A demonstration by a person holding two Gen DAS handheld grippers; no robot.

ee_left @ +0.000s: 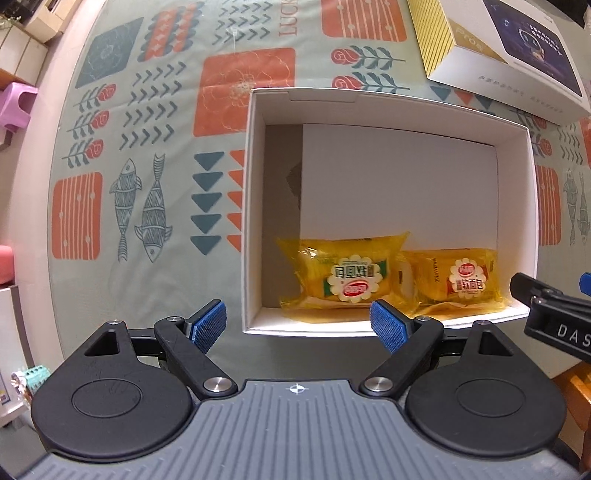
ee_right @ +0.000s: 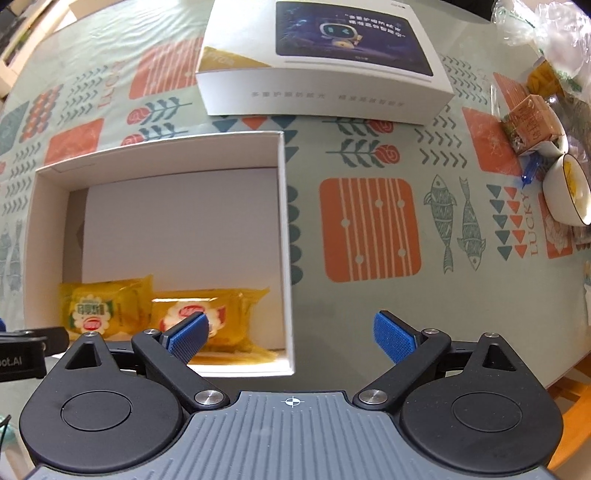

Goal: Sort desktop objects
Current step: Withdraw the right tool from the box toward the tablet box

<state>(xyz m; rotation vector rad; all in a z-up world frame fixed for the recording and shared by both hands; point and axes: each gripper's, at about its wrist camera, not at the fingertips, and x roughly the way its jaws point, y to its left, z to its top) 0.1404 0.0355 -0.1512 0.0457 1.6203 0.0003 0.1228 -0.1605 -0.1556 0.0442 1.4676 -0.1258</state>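
An open white box (ee_left: pixel 255 206) sits on the patterned tablecloth; it also shows in the right wrist view (ee_right: pixel 284 221). Two yellow bread packets lie side by side along its near wall: the left packet (ee_left: pixel 343 273) (ee_right: pixel 99 306) and the right packet (ee_left: pixel 458 282) (ee_right: pixel 229 314). My left gripper (ee_left: pixel 299 325) is open and empty, just short of the box's near-left corner. My right gripper (ee_right: pixel 291 336) is open and empty, over the box's near-right corner; its left pad (ee_right: pixel 186 338) overlaps the right packet in view. The right gripper's tip (ee_left: pixel 546 306) shows in the left wrist view.
A closed white tablet box (ee_right: pixel 325 66) (ee_left: pixel 509 55) lies beyond the open box. At the far right stand a small brown carton (ee_right: pixel 532 123), a white bowl (ee_right: pixel 569 192) and plastic bags (ee_right: pixel 546 29). A purple stool (ee_left: pixel 16 105) stands off the table's left edge.
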